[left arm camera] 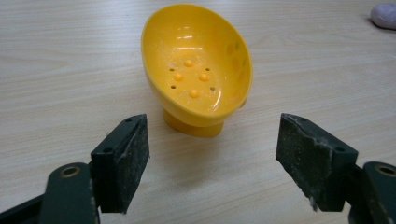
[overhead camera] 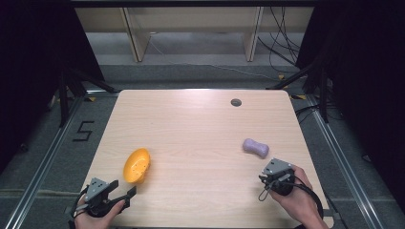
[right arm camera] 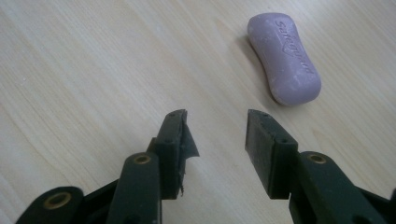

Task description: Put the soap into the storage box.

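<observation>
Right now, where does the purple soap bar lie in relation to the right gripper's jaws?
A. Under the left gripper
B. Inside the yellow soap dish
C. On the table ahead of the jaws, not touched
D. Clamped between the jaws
C: in the right gripper view the purple soap bar lies flat on the wooden table, beyond the right gripper, whose jaws stand apart with nothing between them.

We see a glossy yellow plastic soap dish (left arm camera: 198, 70) and a smooth, matt lilac soap bar (right arm camera: 285, 58). Beneath them we note the table (overhead camera: 191, 124), pale wood-grain, faintly sheened.
</observation>
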